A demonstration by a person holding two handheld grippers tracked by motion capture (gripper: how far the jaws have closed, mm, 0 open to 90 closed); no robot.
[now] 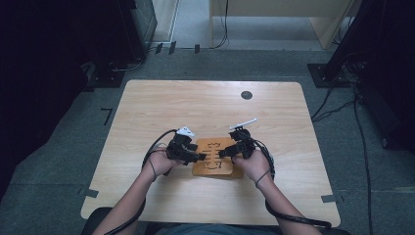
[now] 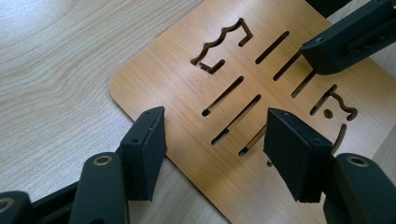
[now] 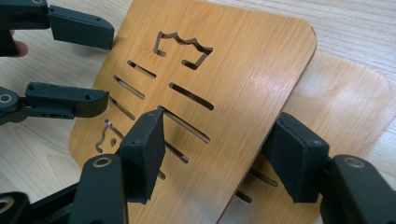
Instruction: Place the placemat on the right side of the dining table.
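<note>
High view: flat orange-brown wooden board with cut-out slots [image 1: 214, 157] lying near the table's front edge, on the pale wood-grain tabletop [image 1: 210, 107], long axis running left to right. Left gripper [image 1: 195, 157] at its left short edge, right gripper [image 1: 226, 152] at its right edge, both pointing inward, about equally near.

Left gripper view: jaws spread wide, gripping nothing, hovering over the rounded near corner of the slotted board [image 2: 261, 93]; one pad off the edge over the tabletop, the other above the wood. Board lying ahead and to the right. Opposite gripper's black jaw [image 2: 348, 42] at the far side.

Right gripper view: jaws parted, straddling the board [image 3: 233, 79]; not pinching it as far as visible. A second, paler board [image 3: 345, 107] underneath, offset to the right. Probably a lift or slide of the top board next.
</note>
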